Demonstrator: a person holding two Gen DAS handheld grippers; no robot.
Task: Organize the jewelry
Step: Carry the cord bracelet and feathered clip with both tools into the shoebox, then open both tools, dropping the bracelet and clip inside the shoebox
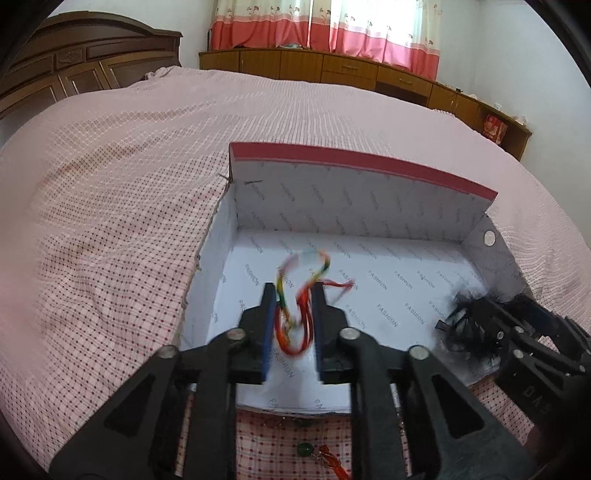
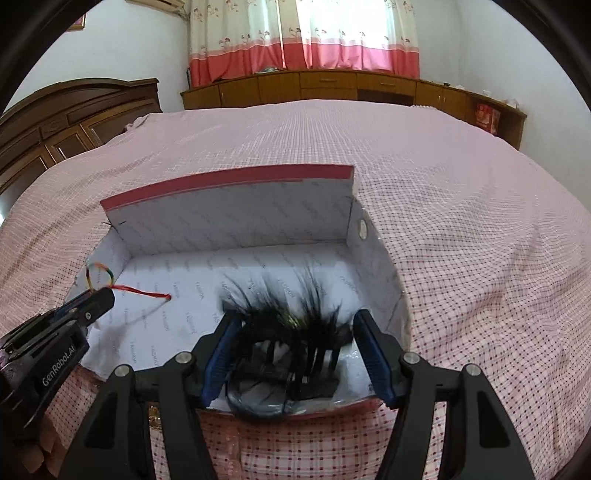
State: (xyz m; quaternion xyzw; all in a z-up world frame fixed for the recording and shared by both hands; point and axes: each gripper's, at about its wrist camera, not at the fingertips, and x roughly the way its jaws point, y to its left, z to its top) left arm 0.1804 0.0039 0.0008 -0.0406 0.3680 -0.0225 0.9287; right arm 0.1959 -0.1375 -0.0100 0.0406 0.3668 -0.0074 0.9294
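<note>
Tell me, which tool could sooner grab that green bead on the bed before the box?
Probably the left tool: the green bead lies right beneath it, whereas the right tool straddles the black feather piece farther right.

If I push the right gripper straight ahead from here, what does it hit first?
Most likely the black feathered hairpiece, which already lies between the open fingers of the right gripper. Beyond it is the box floor and back wall; the depth is hard to judge.

box: white lining, grey FASHION print, red rim | cord: red, yellow, green | feather piece: black | bedspread: pink check, dark red dots | pads: blue | curtains: cream over pink-red
</note>
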